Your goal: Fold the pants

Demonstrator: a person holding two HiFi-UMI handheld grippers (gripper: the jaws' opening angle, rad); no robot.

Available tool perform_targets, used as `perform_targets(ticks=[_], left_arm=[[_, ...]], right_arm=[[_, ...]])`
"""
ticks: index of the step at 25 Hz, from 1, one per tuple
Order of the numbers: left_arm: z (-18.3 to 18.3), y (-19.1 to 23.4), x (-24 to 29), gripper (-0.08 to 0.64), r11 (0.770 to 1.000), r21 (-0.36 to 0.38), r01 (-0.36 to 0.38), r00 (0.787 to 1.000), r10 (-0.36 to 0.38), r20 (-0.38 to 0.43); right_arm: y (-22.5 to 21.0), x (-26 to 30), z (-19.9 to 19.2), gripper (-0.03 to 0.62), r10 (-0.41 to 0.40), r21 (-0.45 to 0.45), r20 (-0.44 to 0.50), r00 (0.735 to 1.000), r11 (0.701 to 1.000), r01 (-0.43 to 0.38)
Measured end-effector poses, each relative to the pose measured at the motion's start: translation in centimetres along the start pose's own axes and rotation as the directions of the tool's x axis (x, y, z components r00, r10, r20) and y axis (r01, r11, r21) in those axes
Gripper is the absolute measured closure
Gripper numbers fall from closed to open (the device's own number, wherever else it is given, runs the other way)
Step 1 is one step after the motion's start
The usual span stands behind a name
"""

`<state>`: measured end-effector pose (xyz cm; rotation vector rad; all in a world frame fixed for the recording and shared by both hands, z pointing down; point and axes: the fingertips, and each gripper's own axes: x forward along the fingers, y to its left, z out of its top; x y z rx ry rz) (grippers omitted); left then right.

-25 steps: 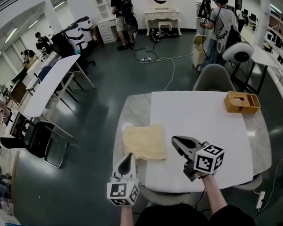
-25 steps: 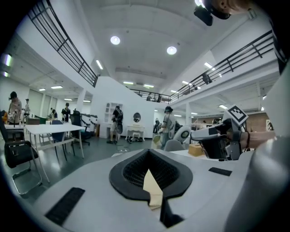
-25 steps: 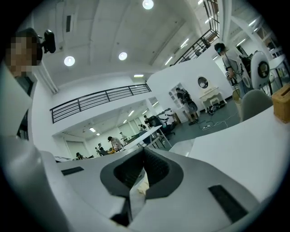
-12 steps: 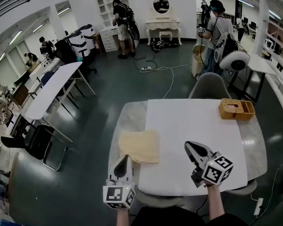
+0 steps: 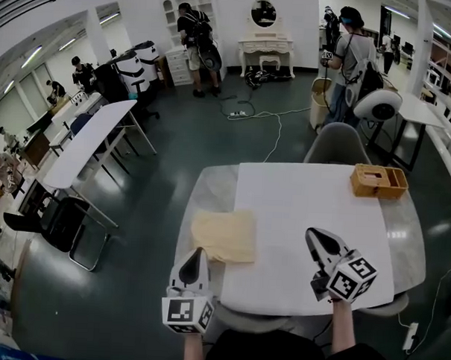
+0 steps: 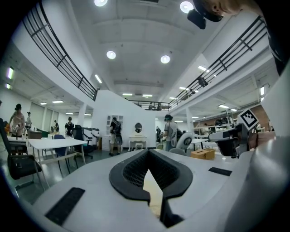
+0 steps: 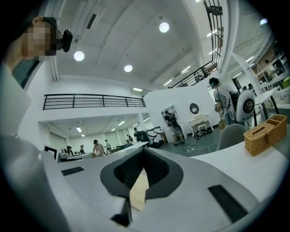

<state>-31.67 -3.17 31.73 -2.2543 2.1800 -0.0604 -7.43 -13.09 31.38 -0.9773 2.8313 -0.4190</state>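
The tan pants (image 5: 224, 235) lie folded into a flat rectangle on the left part of the table (image 5: 210, 184), partly on the white sheet (image 5: 306, 209). My left gripper (image 5: 195, 254) hovers at the table's front edge just short of the pants, shut and empty. My right gripper (image 5: 316, 236) hangs over the white sheet to the right of the pants, apart from them, shut and empty. In the left gripper view the shut gripper (image 6: 148, 151) frames a strip of the pants (image 6: 152, 186). In the right gripper view the shut gripper (image 7: 144, 148) also shows the pants (image 7: 138, 192).
A wicker basket (image 5: 379, 181) stands at the table's back right corner. A grey chair (image 5: 339, 143) sits behind the table. A long white table (image 5: 85, 143) and a black chair (image 5: 59, 224) are at the left. People stand far back in the room.
My right gripper has drawn away from the pants' right edge toward the right. My left gripper has lifted a little near the front edge. The pants lie still.
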Motion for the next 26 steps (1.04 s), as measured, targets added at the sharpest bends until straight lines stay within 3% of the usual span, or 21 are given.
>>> perform_targets(ticks=[7,26], left_arm=[[-0.8,0.6,0.1,0.546,1.0,-0.001,-0.009,1.0,0.009,-0.007],[-2.1,1.7,-0.5,0.546,1.0,-0.001,-0.028,0.999,0.028,-0.037]], right_arm=[[-0.7,0.0,-0.3,0.578,-0.037,-0.046,0.002,0.999,0.998,0.038],[-0.7,-0.1,-1.1,0.578,-0.058,-0.052,-0.014,0.998,0.997,0.057]])
